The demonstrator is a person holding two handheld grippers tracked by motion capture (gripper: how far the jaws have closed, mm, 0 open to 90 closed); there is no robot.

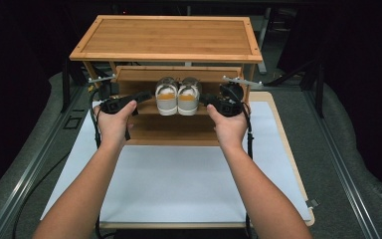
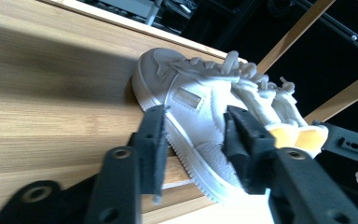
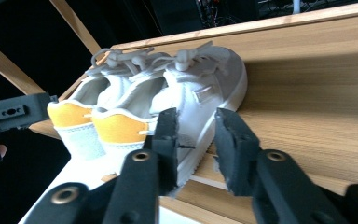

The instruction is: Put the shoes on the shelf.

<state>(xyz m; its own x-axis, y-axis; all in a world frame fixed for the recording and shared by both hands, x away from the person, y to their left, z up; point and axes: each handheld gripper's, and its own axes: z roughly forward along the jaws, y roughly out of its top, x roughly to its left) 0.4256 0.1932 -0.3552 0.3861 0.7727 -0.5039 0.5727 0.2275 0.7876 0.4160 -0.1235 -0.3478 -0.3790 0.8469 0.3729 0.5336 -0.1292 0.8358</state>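
A pair of white sneakers with yellow heel tabs stands side by side on the middle shelf (image 1: 144, 107) of a bamboo rack, heels toward me. The left shoe (image 1: 166, 99) and the right shoe (image 1: 189, 98) touch each other. My left gripper (image 1: 146, 96) is at the left shoe's outer side, open; in the left gripper view its jaws (image 2: 195, 113) straddle that shoe's (image 2: 200, 100) side and sole. My right gripper (image 1: 206, 99) is at the right shoe's outer side, open; its jaws (image 3: 196, 114) frame that shoe's (image 3: 205, 88) sole edge.
The rack's top board (image 1: 166, 37) overhangs the shelf with the shoes, and a lower shelf (image 1: 174, 129) sits below it. The rack's slanted side struts (image 1: 238, 79) stand close to both hands. A white mat (image 1: 179, 174) covers the table in front.
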